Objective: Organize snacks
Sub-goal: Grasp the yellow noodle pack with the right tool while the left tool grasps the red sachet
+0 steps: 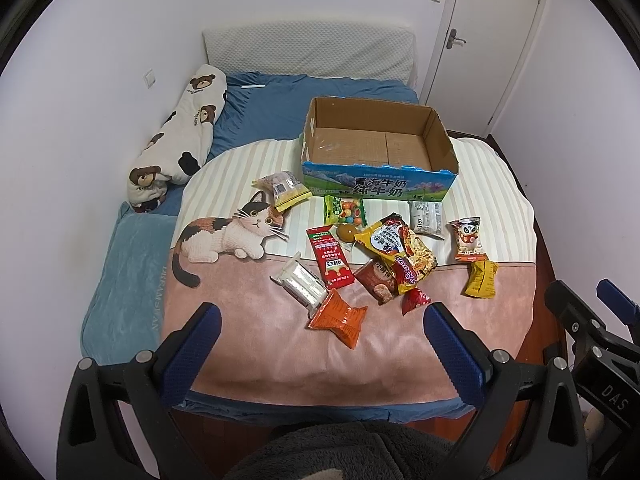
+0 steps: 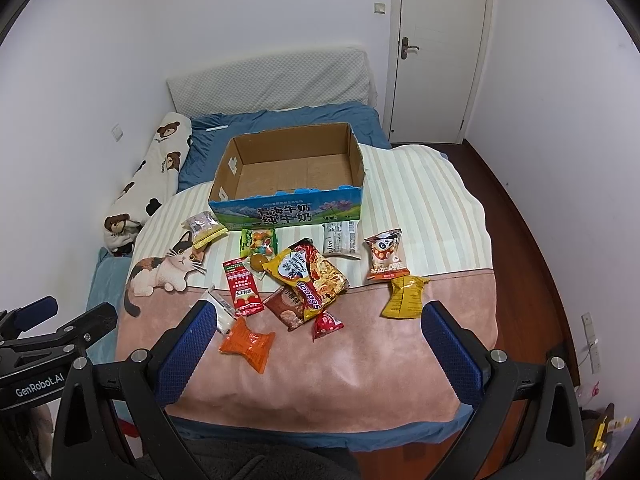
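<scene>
An empty cardboard box [image 1: 436, 136] [image 2: 356, 152] with a blue printed front stands on the cat blanket [image 1: 248, 344] [image 2: 360, 368]. Several snack packets lie scattered in front of it: an orange packet [image 1: 339, 317] [image 2: 249, 342], a red sachet [image 1: 330, 258] [image 2: 241, 288], a yellow noodle bag [image 1: 398, 246] [image 2: 308, 272], a panda packet [image 1: 467, 239] [image 2: 385, 255] and a yellow wrapper [image 1: 482, 279] [image 2: 405, 296]. My left gripper [image 1: 320, 320] is open, held above the blanket's near part, nothing between its fingers. My right gripper [image 2: 318, 318] is also open and empty, near the same edge.
A bear-print pillow [image 1: 176, 136] [image 2: 148, 172] lies along the left wall. A grey headboard cushion [image 1: 308, 50] leans at the far wall, with a white door [image 2: 440, 48] to its right. Wooden floor [image 2: 532, 240] runs along the bed's right side.
</scene>
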